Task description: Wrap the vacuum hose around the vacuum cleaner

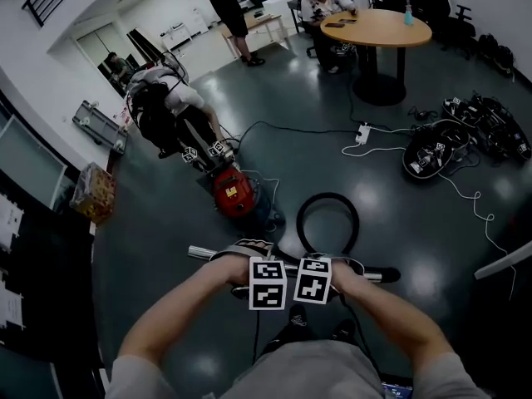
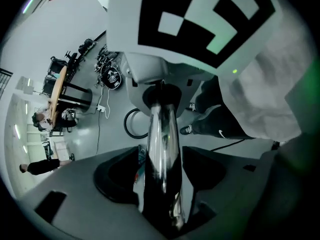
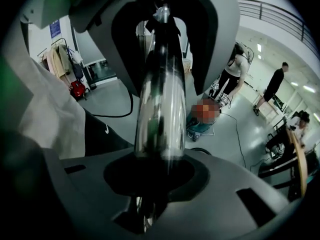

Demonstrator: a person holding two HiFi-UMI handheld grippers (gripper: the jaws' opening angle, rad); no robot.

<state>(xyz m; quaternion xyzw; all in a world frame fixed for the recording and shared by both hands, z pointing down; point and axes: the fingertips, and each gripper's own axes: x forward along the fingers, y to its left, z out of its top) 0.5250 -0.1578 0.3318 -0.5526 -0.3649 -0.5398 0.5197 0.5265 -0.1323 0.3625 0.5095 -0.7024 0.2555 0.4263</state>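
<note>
While it's gripped, wand (image 1: 202, 253) crosswise (left-right)

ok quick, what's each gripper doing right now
left gripper: shut on the metal vacuum tube
right gripper: shut on the metal vacuum tube too

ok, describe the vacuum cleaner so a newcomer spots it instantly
In the head view, start at the round wooden table, then come down-left to the person bent over. Right below them sits the vacuum cleaner: the only red canister, with a black hose loop lying to its right.
</note>
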